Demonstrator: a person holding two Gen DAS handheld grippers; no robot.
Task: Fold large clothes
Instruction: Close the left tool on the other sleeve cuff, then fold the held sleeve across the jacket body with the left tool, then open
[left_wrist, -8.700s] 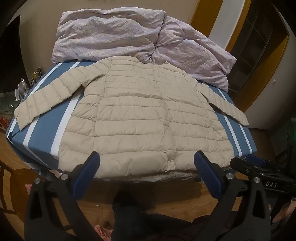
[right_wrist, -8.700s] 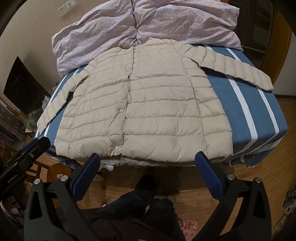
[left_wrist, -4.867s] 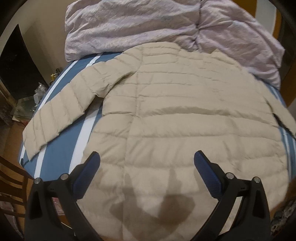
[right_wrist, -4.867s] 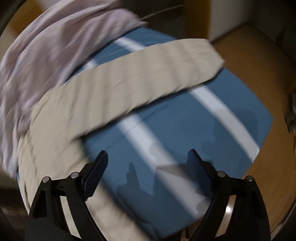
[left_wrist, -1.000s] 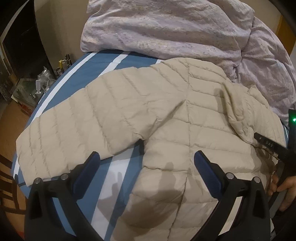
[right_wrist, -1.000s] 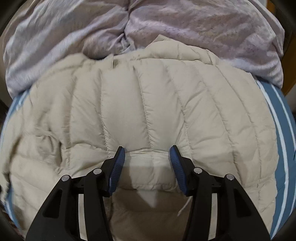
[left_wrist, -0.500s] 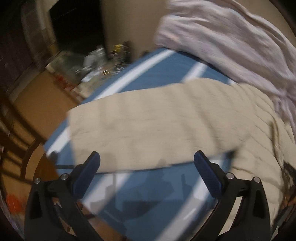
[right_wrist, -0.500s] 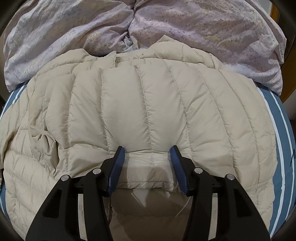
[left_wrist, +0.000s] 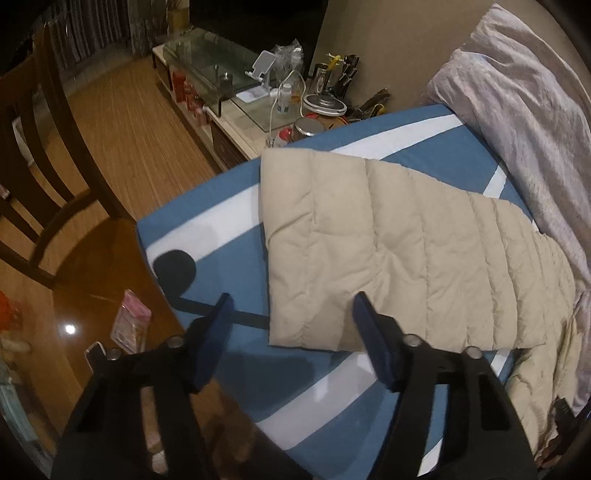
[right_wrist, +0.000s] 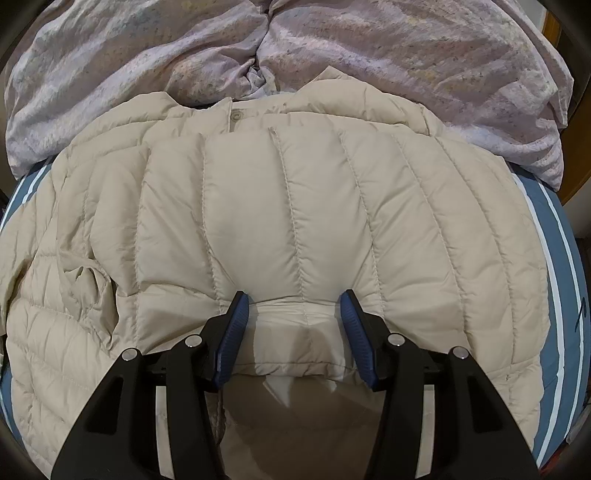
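Straddling a folded sleeve (right_wrist: 295, 325), right tongs (right_wrist: 293, 310) seemingly grip it; left tongs (left_wrist: 291, 314) gape over the jacket's (left_wrist: 406, 251) cuff.

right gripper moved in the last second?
No. The right gripper sits at the same spot on the sleeve cuff, and the duvet behind keeps its place in view.

Dim warm indoor light, sharp focus, fisheye bending and dark vignette at edges, floor glare
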